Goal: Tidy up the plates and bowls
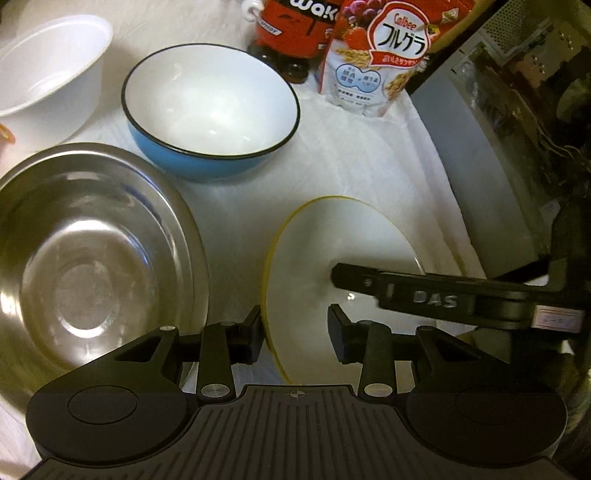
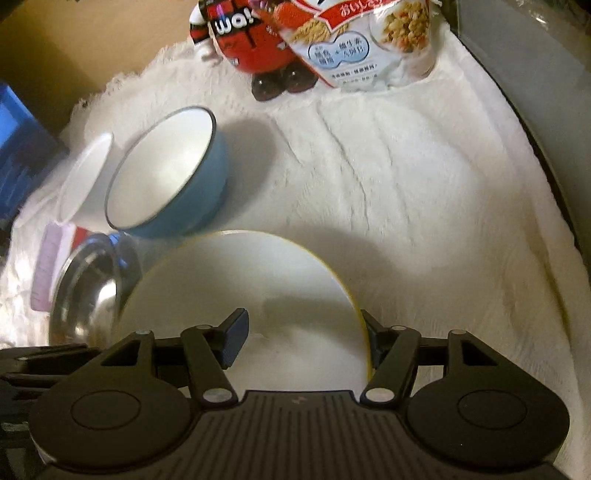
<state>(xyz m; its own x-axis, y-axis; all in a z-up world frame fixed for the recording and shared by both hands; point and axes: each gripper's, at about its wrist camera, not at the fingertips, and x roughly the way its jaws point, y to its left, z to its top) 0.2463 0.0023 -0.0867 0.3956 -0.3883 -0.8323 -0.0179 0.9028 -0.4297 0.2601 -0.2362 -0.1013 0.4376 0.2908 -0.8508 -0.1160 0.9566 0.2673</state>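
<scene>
Left gripper [image 1: 295,332] is hovering with fingers spread, straddling the near-left rim of the plate [image 1: 325,251]; one pad sits outside the yellow edge, the other over the plate's white face. Nothing is pinched between them.

Right gripper [image 2: 304,341] is also spread wide across the same plate [image 2: 243,288], left finger over the plate's face, right finger just outside the yellow rim. Whether either pad is touching the plate cannot be told. In the left wrist view the right gripper [image 1: 338,275] is reaching in from the right side, its finger lying over the plate's centre.

The plate is lying directly ahead of both tools, on the white cloth [image 2: 406,184].

To the left of the left gripper, a steel bowl [image 1: 92,258] is sitting just beside the plate. Ahead of it and further out, a blue bowl [image 1: 210,110] with a white inside and dark rim. Beyond that, far left, a white bowl [image 1: 51,66].

From the right wrist view, the steel bowl [image 2: 88,291] is sitting at the plate's left edge, the blue bowl [image 2: 166,173] ahead-left, the white bowl [image 2: 85,177] behind it.

At the far edge of the cloth, a red bottle [image 1: 291,29] and a cereal bag [image 1: 384,55] are standing side by side.
</scene>
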